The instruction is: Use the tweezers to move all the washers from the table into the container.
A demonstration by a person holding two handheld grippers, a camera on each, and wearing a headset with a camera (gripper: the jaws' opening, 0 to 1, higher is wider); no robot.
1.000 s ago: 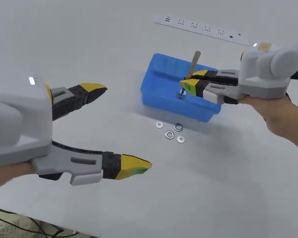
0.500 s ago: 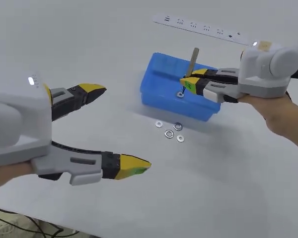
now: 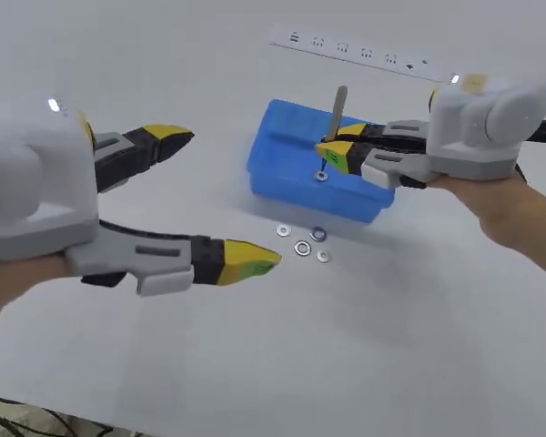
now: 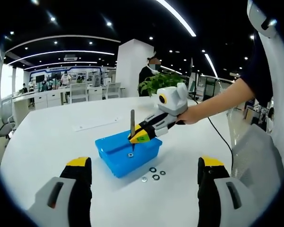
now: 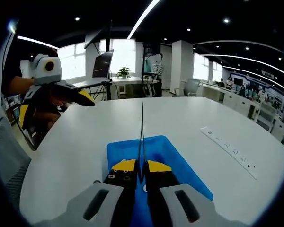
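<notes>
Here, glossy blue rectangular container (image 3: pixel 287 168) on matte white surface (image 3: pixel 391 319); right claw (image 3: pixel 332 155) clamped on slim metal tweezers (image 3: pixel 338 105), upright over the container; four flat metal washers (image 3: pixel 302 246) just beside its near wall; left claw (image 3: pixel 218 198) wide, well apart.

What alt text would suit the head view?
The right hand-held gripper, shut on tweezers with a washer at their tip, hovers over a blue container. Four washers lie on the white table beside it; the left hand-held gripper hangs open.

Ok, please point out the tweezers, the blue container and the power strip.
tweezers (image 3: pixel 338 109), head view, upper part of the shaft.
blue container (image 3: pixel 287 187), head view, front wall.
power strip (image 3: pixel 359 55), head view, its middle.
</notes>
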